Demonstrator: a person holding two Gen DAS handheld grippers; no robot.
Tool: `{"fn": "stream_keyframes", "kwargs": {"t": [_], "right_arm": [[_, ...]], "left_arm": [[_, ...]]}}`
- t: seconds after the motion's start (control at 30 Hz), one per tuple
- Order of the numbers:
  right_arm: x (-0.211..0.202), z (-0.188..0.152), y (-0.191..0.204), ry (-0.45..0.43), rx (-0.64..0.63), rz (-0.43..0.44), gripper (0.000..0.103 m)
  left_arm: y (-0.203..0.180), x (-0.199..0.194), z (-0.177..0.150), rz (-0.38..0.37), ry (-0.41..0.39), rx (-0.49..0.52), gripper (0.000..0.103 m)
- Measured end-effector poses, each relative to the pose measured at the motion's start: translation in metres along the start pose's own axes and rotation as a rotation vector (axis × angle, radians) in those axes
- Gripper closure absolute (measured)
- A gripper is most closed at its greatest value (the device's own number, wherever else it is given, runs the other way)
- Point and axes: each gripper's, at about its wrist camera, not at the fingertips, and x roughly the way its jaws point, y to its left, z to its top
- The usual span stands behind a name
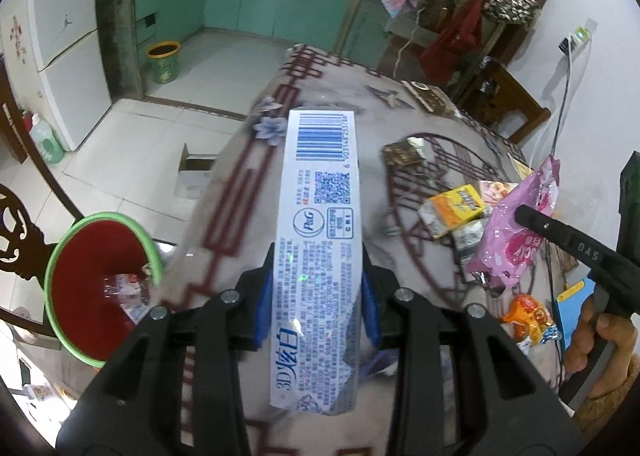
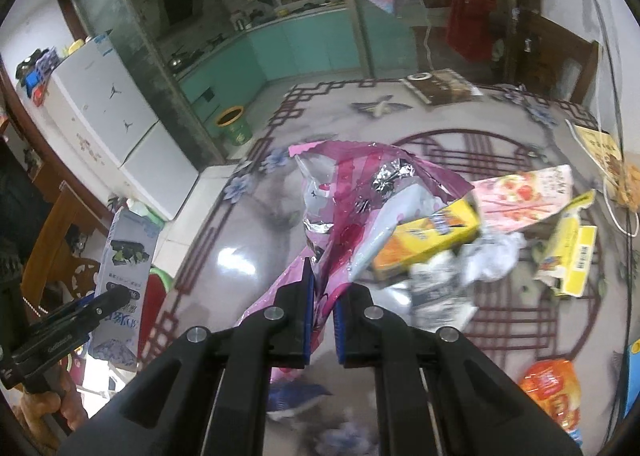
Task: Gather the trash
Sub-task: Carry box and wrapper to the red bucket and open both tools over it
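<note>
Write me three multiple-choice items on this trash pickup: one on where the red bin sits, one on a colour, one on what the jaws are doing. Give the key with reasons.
1. In the left wrist view, where is the red bin relative to the toothpaste box?
A. To its left, beyond the table edge
B. On the table to its right
C. Directly under it

2. What colour is the bin's rim?
A. Yellow
B. Green
C. Blue

3. What does the right gripper hold?
A. Nothing
B. A yellow carton
C. The pink wrapper

Key:
1 A, the bin stands at lower left, off the table.
2 B, a green band rings the red inside.
3 C, its jaws are shut on the wrapper's lower edge, while the left gripper grips the box.
</note>
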Motion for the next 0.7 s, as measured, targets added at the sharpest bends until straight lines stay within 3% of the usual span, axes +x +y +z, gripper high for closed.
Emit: {"fn": "stream_keyframes", "kwargs": {"t": [0.43, 0.7], "right_arm": [[0.039, -0.003, 0.103, 0.036, -0.064, 0.047, 0.095], [0.060, -0.004, 0.157, 0.071, -0.127, 0.096, 0.095]], "left_arm": [[0.097, -0.014, 0.006, 0.050, 0.009, -0.049, 0.068], [0.132, -0.023, 0.008, 0.067, 0.000, -0.079, 0.068]]}}
